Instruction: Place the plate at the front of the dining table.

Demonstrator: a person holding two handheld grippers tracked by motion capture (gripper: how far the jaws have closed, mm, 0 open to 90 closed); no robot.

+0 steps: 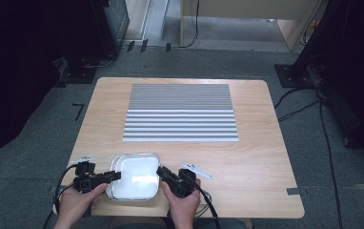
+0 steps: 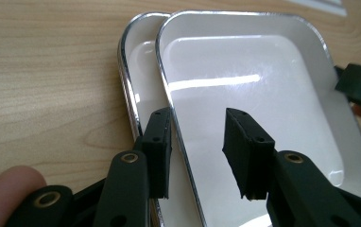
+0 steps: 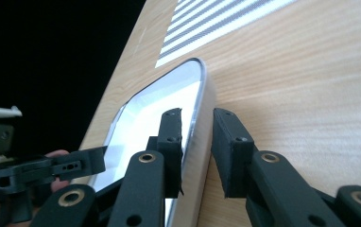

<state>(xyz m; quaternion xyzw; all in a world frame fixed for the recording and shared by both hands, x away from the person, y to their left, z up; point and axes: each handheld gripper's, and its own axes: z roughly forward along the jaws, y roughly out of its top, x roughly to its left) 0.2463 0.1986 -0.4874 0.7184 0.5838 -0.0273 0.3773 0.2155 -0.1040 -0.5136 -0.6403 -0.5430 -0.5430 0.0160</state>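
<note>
You have both grippers' jaws straddling, not yet pinching, opposite rims of the two nested white trays (image 1: 135,175) lying near the striped mat (image 1: 180,112), so separating them remains undone.

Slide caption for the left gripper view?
Left hand-held gripper straddles the upper tray's rim, above a second tray.

left gripper (image 1: 115,176): jaws apart; right gripper (image 1: 161,171): jaws apart
</note>
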